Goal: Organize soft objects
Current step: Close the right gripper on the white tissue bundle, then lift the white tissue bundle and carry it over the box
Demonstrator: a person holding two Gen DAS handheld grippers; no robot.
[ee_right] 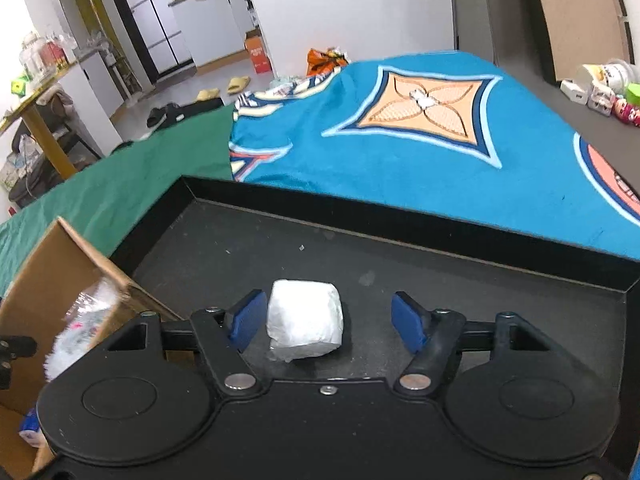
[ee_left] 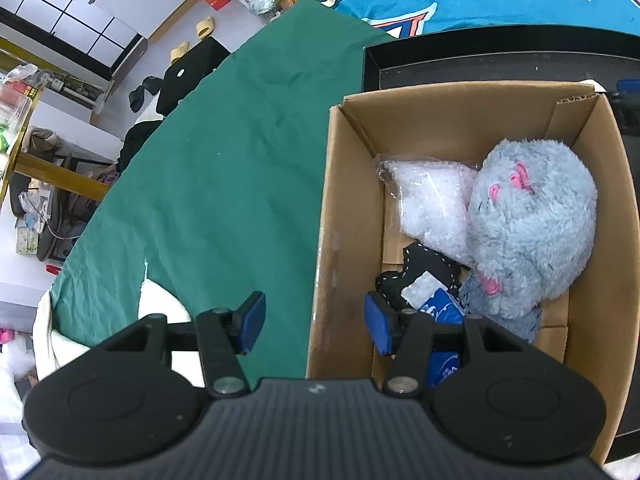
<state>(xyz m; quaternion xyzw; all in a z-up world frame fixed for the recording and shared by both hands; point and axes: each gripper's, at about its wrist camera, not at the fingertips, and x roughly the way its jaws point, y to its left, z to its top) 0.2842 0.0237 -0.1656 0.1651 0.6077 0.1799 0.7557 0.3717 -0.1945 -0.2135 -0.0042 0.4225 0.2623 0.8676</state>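
Bare tray floor (ee_right: 460,280) around white bundle (ee_right: 305,325)

Right wrist view. The right gripper (ee_right: 326,322) was angled down over a black tray (ee_right: 440,264), its blue-padded fingers (ee_right: 246,320) standing apart. A white wrapped bundle (ee_right: 305,322) lay on the tray between them, just beside the left finger and clear of the right one. Left of the fingers stood a cardboard box (ee_right: 60,256); beyond them lay a blue patterned blanket (ee_right: 400,168).

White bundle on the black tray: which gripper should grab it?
Right. The right gripper already has open jaws either side of the white bundle; the left gripper straddles the cardboard box wall.
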